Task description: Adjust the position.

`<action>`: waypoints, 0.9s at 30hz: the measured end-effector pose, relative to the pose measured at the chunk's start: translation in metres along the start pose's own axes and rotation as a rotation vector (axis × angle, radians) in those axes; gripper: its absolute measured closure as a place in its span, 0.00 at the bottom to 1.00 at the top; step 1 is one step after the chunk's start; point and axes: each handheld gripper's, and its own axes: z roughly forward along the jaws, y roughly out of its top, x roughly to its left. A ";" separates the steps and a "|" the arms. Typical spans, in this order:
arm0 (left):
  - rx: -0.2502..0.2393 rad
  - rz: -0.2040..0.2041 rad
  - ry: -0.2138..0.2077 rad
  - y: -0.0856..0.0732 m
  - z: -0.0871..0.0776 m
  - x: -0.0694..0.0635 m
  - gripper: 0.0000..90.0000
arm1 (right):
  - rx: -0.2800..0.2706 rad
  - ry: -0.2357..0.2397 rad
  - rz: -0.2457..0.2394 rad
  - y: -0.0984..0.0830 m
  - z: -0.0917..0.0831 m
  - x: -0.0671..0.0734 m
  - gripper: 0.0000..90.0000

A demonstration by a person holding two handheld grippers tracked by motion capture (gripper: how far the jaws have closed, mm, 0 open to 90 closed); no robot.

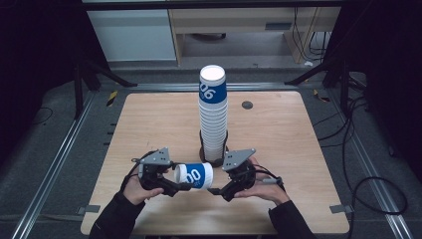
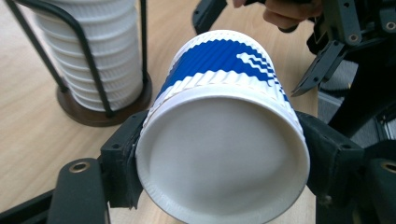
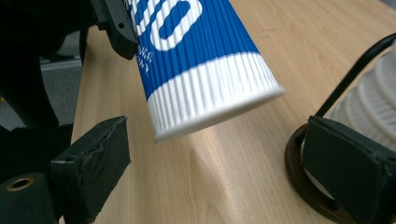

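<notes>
while the left gripper [image 1: 183,187] clamps the blue-and-white ribbed paper cup [image 1: 194,175] sideways above the wooden counter [image 1: 278,134], the right gripper [image 1: 215,191], jaws apart, should back away squarely, sparing the rim.

you see a tall stack of white-and-blue ribbed cups [image 1: 213,112] upright in a black wire holder [image 1: 214,158] with a dark round base, mid-table. a small dark disc [image 1: 247,105] is set in the light wood table [image 1: 149,124] near the far edge.
</notes>
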 end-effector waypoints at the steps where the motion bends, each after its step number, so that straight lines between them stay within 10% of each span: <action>1: -0.018 -0.003 0.000 0.000 -0.002 0.001 0.29 | -0.011 0.003 0.007 0.000 -0.002 -0.001 0.08; 14: -0.223 -0.015 -0.099 0.000 -0.015 0.002 0.29 | -0.114 0.080 0.091 -0.003 -0.007 -0.008 0.07; 27: -0.182 0.027 -0.176 0.003 0.001 -0.011 0.29 | -0.150 0.178 0.087 0.000 -0.002 -0.001 0.07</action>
